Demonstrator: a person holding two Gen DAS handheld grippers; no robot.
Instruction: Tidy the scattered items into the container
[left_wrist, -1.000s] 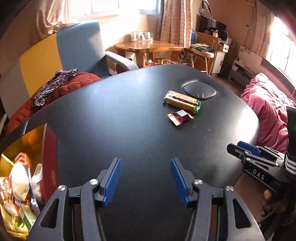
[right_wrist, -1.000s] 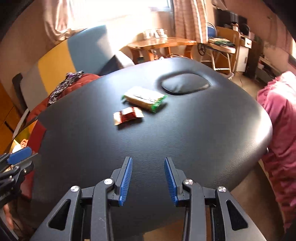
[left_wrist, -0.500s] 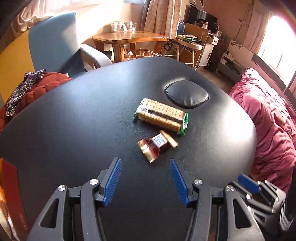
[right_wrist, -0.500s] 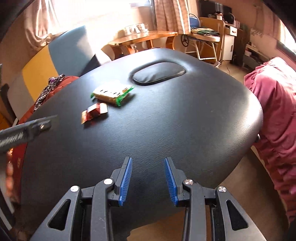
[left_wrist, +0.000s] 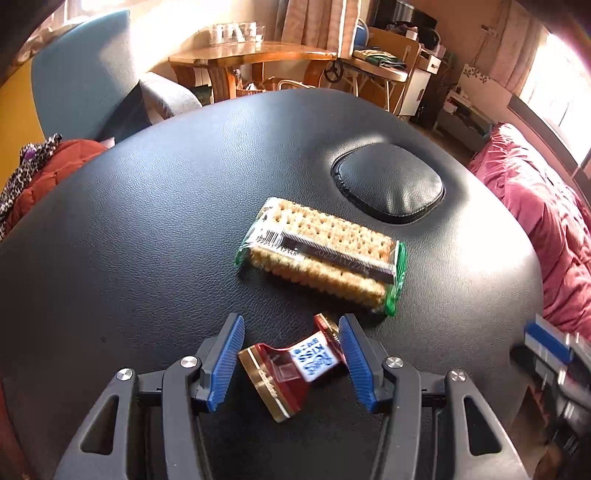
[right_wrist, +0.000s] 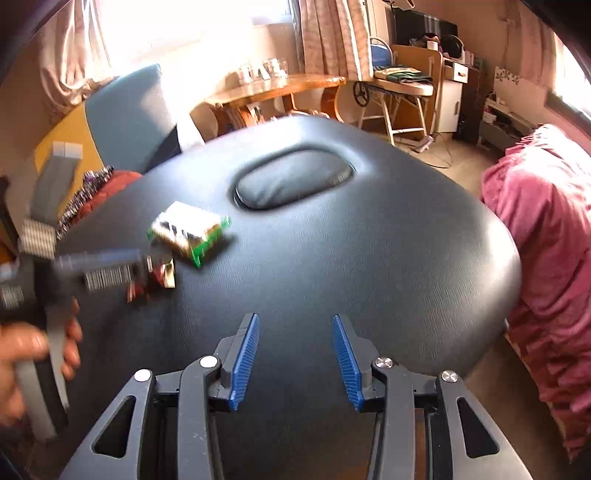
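1. Left gripper (left_wrist: 291, 363): mine, jaws spread wide, nothing clamped. The blue pads stand on either side of the red sweet wrapper (left_wrist: 291, 365).
2. Red sweet wrapper: lies flat on the black padded table (left_wrist: 129, 229), directly between my left pads. Its long axis runs slantwise, near-left to far-right, so the pads would close across its ends rather than squarely on its sides. The far end sits close to the right pad; whether it touches I cannot tell.
3. Cracker packet (left_wrist: 321, 254): just beyond the wrapper, long axis also slanted, apart from both grippers.
4. Right gripper (right_wrist: 295, 360): jaws parted, empty, over bare table well to the right of both items.
5. Nearer hand: the left, by far.
6. Container: not in view.
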